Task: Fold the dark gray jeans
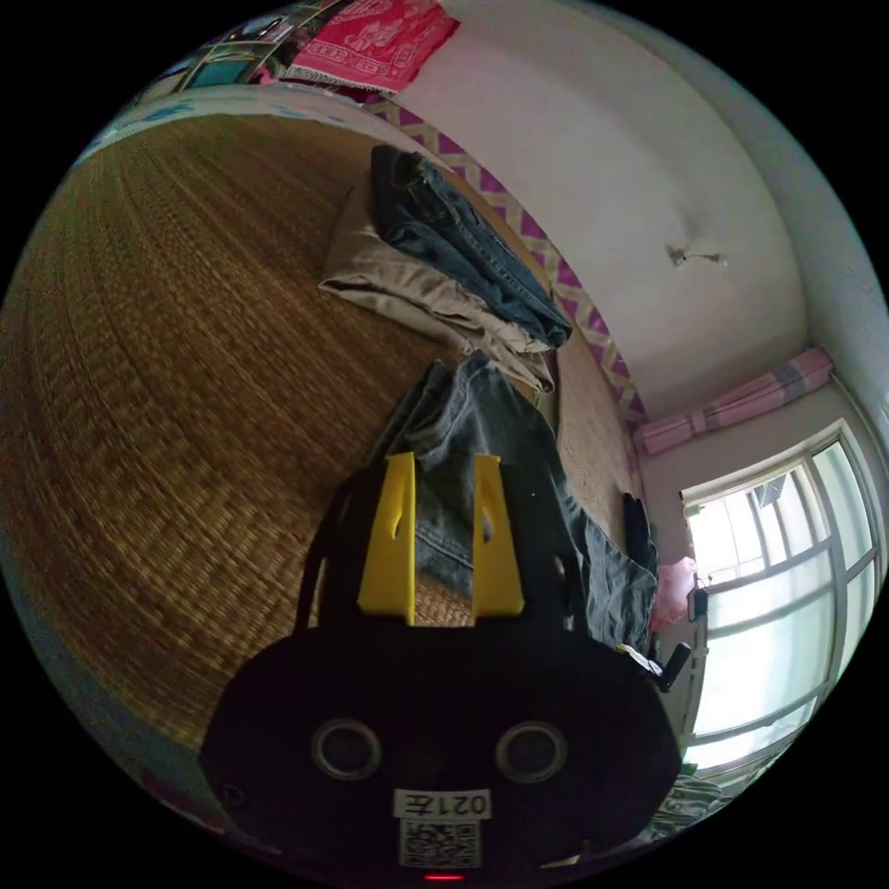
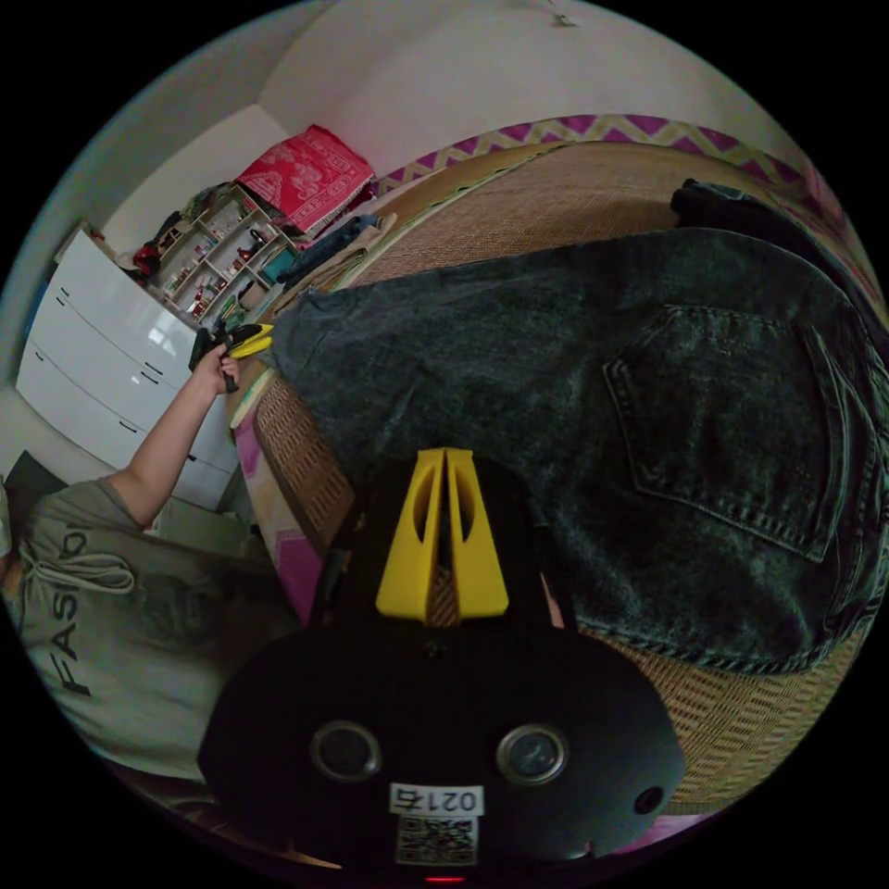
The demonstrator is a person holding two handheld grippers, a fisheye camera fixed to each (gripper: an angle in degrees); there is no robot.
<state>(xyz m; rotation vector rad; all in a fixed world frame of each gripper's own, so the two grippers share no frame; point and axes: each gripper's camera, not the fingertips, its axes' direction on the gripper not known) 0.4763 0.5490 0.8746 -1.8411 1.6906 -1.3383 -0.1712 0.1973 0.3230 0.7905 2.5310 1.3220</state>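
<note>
The dark gray jeans [image 2: 593, 389] lie spread on the woven mat [image 2: 741, 722] of the bed, back pocket up, across the centre and right of the right gripper view. The right gripper [image 2: 445, 463] sits low centre, jaws pressed together at the jeans' edge; whether they pinch cloth, I cannot tell. At left, a hand holds the left gripper [image 2: 243, 341] beside the jeans' far end, before a shelf [image 2: 218, 245] crowded with small items and white drawers [image 2: 102, 361]. In the left gripper view its jaws stand apart around denim [image 1: 444, 519]; folded clothes [image 1: 435, 269] lie above.
</note>
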